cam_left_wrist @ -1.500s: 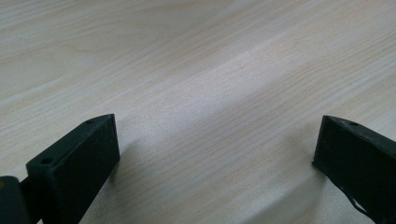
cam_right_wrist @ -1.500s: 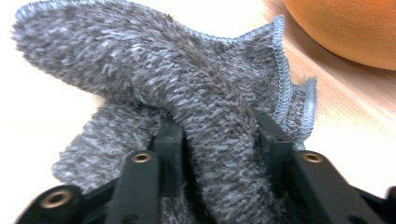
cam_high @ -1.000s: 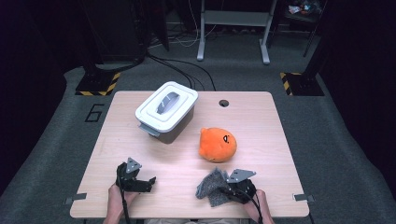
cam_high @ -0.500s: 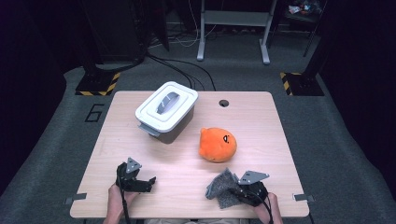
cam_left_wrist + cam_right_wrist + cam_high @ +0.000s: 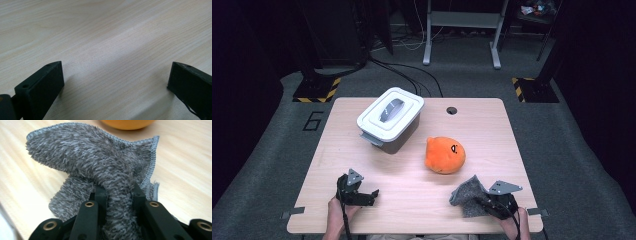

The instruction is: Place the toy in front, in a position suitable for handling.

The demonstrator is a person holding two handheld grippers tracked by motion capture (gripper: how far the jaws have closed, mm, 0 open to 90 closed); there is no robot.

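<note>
A fuzzy grey cloth point(image 5: 468, 194) point(image 5: 100, 167) lies bunched near the table's front right edge. My right gripper point(image 5: 492, 202) point(image 5: 119, 192) is shut on it, a thick fold pinched between the two black jaws. An orange plush toy point(image 5: 445, 155) with a small face sits just beyond the cloth, mid-table; its lower edge point(image 5: 127, 123) peeks in at the top of the right gripper view. My left gripper point(image 5: 366, 195) point(image 5: 115, 82) rests low over bare wood at the front left, jaws wide apart and open with nothing between them.
A white lidded plastic box point(image 5: 390, 117) with a grey handle stands at the back left of the wooden table point(image 5: 412, 175). A round cable hole point(image 5: 451, 110) sits near the far edge. Black stands, cables and a metal frame occupy the floor beyond.
My right gripper has slid to the right along the front edge, dragging the grey cloth with it. The left gripper, the plush and the box have stayed put.
</note>
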